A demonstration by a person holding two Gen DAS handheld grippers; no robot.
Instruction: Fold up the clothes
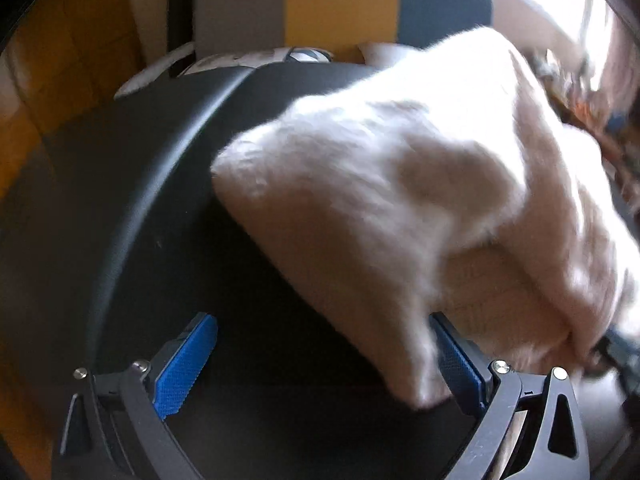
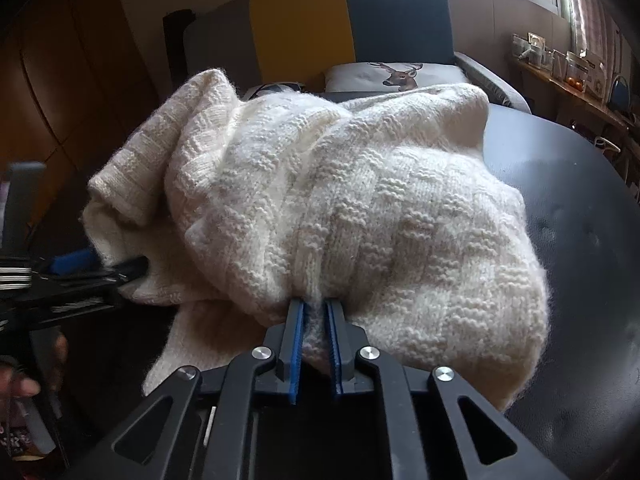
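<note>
A cream knitted sweater point(image 2: 360, 208) lies bunched on a black table point(image 2: 580, 240). My right gripper point(image 2: 315, 308) is shut on a fold of the sweater at its near edge. In the left wrist view the sweater point(image 1: 400, 200) is blurred and fills the right side. My left gripper point(image 1: 320, 344) is open, its blue pads wide apart, and a corner of the sweater hangs down by the right pad point(image 1: 456, 364). The left gripper also shows in the right wrist view point(image 2: 120, 268) at the sweater's left edge.
A sofa point(image 2: 348, 24) with grey, yellow and teal panels stands behind the table, with a deer-print cushion point(image 2: 396, 76) on it. A wooden shelf point(image 2: 568, 80) with small items runs under the window at the right. The black table point(image 1: 140, 200) edge curves at the left.
</note>
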